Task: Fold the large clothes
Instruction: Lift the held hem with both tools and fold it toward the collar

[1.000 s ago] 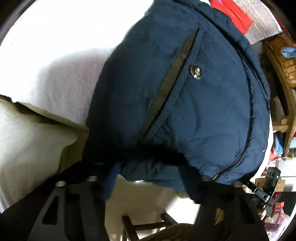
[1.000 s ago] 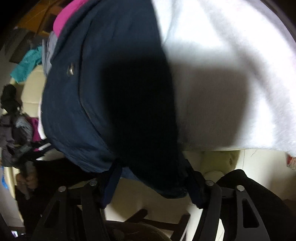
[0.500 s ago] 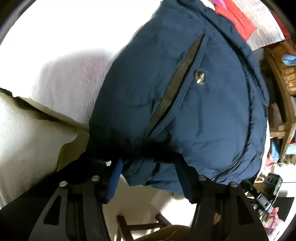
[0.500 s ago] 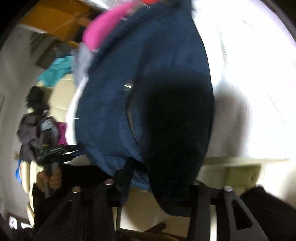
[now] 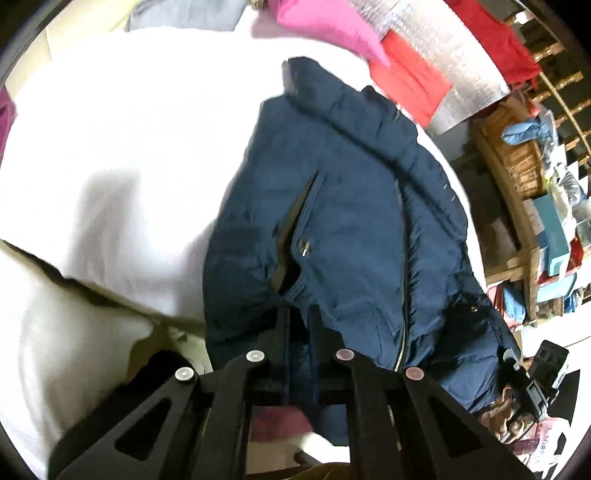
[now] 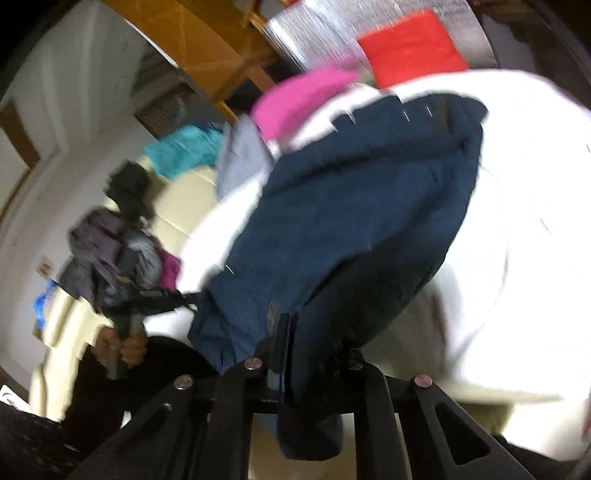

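A navy padded jacket lies on a white-covered table, its front up, with a slanted pocket and a zip down the middle. My left gripper is shut on the jacket's near hem just below the pocket. In the right wrist view the same jacket hangs lifted from its near edge, blurred by motion. My right gripper is shut on that hem, with cloth drooping below the jaws. At the right edge of the left wrist view the other hand-held gripper shows at the jacket's corner.
Pink cloth and red cloth lie at the table's far side. A wicker basket and wooden shelves with boxes stand to the right. A cream sofa piled with clothes is at the left in the right wrist view.
Both grippers closed on the jacket's near hem, which lay between open jaws before. Both rose, lifting the hem off the table, so more of the table and room now shows.
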### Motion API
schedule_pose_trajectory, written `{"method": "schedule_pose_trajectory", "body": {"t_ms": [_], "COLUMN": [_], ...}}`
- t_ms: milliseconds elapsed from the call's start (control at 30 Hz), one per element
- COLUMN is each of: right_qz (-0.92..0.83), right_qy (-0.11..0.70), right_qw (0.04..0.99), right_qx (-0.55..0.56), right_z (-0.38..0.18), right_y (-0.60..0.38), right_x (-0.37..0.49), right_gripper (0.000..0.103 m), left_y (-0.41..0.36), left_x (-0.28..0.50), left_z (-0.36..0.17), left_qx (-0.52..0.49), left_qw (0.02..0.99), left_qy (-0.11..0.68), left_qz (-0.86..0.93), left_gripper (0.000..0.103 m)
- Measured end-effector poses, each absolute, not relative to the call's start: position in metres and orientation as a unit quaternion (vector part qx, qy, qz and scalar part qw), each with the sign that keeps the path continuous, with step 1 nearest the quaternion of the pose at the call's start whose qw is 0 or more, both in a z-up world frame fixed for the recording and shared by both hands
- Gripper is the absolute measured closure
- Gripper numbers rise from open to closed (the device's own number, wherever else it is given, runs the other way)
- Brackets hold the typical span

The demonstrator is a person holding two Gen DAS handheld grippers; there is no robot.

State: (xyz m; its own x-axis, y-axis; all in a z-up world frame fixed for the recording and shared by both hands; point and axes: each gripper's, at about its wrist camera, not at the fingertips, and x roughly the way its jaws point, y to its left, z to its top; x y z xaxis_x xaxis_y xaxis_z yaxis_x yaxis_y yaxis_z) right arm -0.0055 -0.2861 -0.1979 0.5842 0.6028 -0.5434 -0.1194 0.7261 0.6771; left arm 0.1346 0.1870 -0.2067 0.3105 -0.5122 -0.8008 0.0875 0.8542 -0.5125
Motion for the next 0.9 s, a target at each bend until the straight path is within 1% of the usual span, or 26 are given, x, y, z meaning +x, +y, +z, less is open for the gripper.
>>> {"method": "schedule_pose_trajectory", "body": {"t_ms": [100, 167, 233, 267, 300, 333, 367, 400, 533, 667, 700, 800, 900], "right_qz": [0.216, 0.221, 0.221, 0.223, 0.223, 0.223, 0.222, 0.221, 0.22, 0.222, 0.222, 0.224, 0.226], "right_qy": [0.393, 0.413, 0.436, 0.439, 0.438, 0.436, 0.435, 0.435, 0.446, 0.444, 0.444, 0.446, 0.448], "right_qw": [0.84, 0.822, 0.814, 0.814, 0.814, 0.813, 0.812, 0.809, 0.795, 0.785, 0.783, 0.781, 0.779], "right_qx": [0.305, 0.325, 0.313, 0.309, 0.31, 0.314, 0.32, 0.326, 0.347, 0.371, 0.375, 0.376, 0.376], "right_z": [-0.196, -0.211, -0.223, -0.227, -0.231, -0.232, -0.232, -0.234, -0.244, -0.253, -0.255, -0.256, -0.256], "right_y": [-0.279, -0.277, -0.267, -0.262, -0.262, -0.265, -0.268, -0.271, -0.278, -0.284, -0.285, -0.285, -0.286], "right_x": [0.004, 0.009, 0.008, 0.005, 0.003, 0.001, 0.0, 0.002, 0.0, -0.005, -0.006, -0.007, -0.007], "right_gripper": [0.09, 0.09, 0.09, 0.09, 0.09, 0.09, 0.09, 0.09, 0.09, 0.09, 0.09, 0.09, 0.089], "left_y": [0.19, 0.194, 0.199, 0.196, 0.195, 0.192, 0.189, 0.187, 0.179, 0.172, 0.17, 0.172, 0.181], "left_x": [0.137, 0.139, 0.141, 0.143, 0.144, 0.145, 0.147, 0.148, 0.155, 0.162, 0.163, 0.16, 0.155], "left_z": [-0.209, -0.224, -0.236, -0.242, -0.247, -0.251, -0.254, -0.254, -0.266, -0.285, -0.289, -0.3, -0.307], "left_qx": [-0.171, -0.177, -0.179, -0.171, -0.159, -0.144, -0.132, -0.126, -0.106, -0.118, -0.121, -0.152, -0.194], "left_qw": [0.793, 0.785, 0.774, 0.77, 0.766, 0.766, 0.769, 0.771, 0.769, 0.764, 0.764, 0.762, 0.753], "left_qy": [0.564, 0.58, 0.599, 0.609, 0.619, 0.624, 0.624, 0.623, 0.631, 0.635, 0.633, 0.629, 0.629], "left_qz": [-0.155, -0.128, -0.101, -0.085, -0.066, -0.05, -0.04, -0.034, -0.008, -0.009, -0.012, -0.009, -0.009], "left_gripper": [0.094, 0.094, 0.093, 0.082, 0.061, 0.05, 0.034, 0.03, 0.027, 0.027, 0.024, 0.019, 0.019]}}
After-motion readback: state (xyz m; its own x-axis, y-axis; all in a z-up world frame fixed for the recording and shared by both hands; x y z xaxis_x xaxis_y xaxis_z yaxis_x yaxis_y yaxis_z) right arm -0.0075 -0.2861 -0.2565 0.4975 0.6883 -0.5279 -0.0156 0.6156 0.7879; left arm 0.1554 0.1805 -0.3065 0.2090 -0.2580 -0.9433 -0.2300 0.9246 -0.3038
